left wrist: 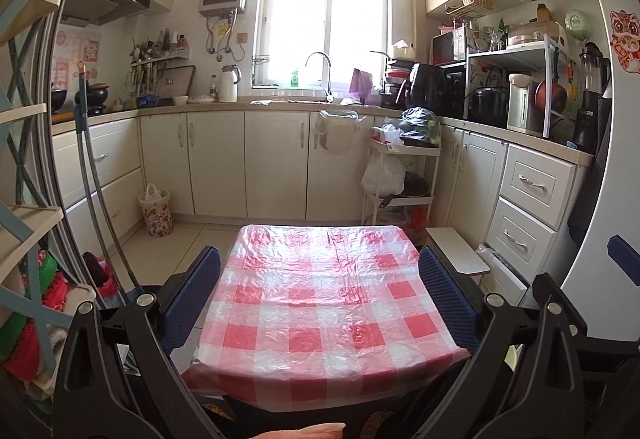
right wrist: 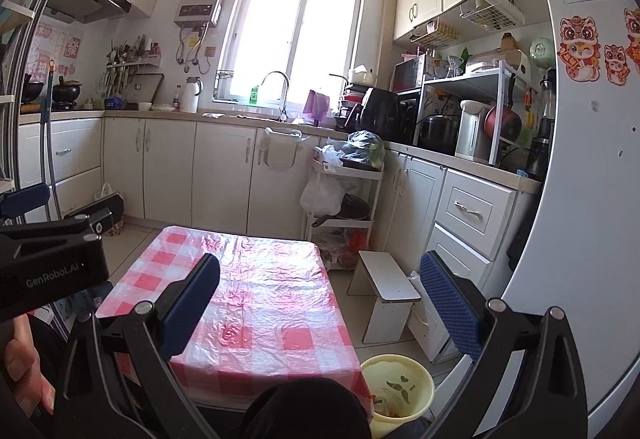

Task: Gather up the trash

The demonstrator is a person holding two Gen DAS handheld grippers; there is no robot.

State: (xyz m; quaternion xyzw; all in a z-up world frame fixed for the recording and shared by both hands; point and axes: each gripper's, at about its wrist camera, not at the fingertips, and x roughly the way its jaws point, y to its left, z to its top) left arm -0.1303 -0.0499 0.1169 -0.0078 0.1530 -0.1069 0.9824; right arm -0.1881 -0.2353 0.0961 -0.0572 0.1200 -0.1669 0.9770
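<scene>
My left gripper (left wrist: 320, 299) is open and empty, held above the near part of a small table (left wrist: 320, 279) with a red-and-white checked plastic cover. My right gripper (right wrist: 320, 307) is also open and empty, above the table's right side (right wrist: 260, 279). A yellow bin (right wrist: 400, 387) with scraps inside stands on the floor by the table's near right corner. A flowered waste basket (left wrist: 156, 211) lined with a white bag stands on the floor at the far left cabinets. No loose trash shows on the table top. The left gripper's body (right wrist: 48, 259) shows in the right wrist view.
A white step stool (right wrist: 386, 291) stands right of the table. A white trolley (left wrist: 400, 175) with bags stands beyond it. Cabinets and counter run around the room, with a sink (left wrist: 320, 79) under the window. A fridge (right wrist: 580, 159) is at the right, shelves (left wrist: 28, 219) at the left.
</scene>
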